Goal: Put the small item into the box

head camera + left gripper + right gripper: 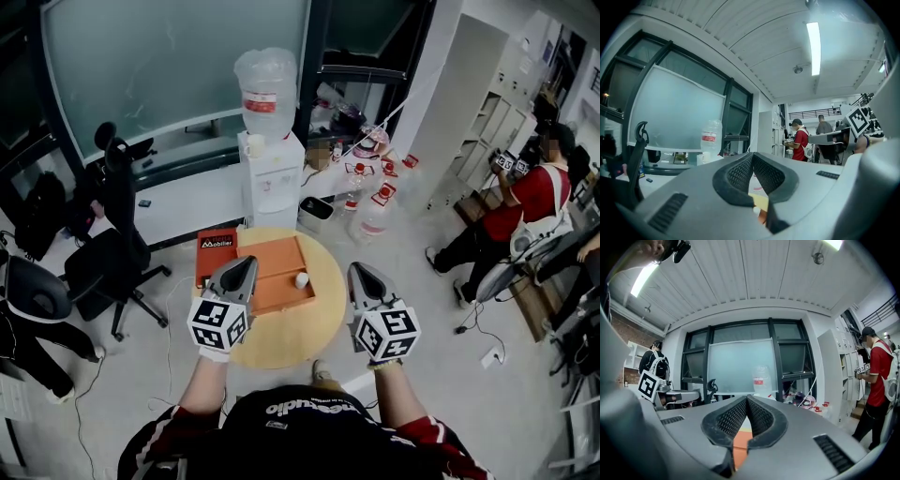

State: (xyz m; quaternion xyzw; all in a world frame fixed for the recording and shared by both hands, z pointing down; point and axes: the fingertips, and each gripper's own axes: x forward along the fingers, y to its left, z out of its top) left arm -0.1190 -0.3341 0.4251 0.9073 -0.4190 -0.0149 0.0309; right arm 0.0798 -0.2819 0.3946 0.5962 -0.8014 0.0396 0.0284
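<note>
Both tools are clenched and empty: the left tool [246, 263] and the right tool [359, 271] hover side by side above the round surface [281, 342], jaws pressed together with nothing between them. The small white item [301, 279] sits inside the open orange box [272, 281], near its right wall. It lies between the two tool tips and below them, about equally near each. It is too small to show any long axis. The gripper views catch only slivers of orange.
</note>
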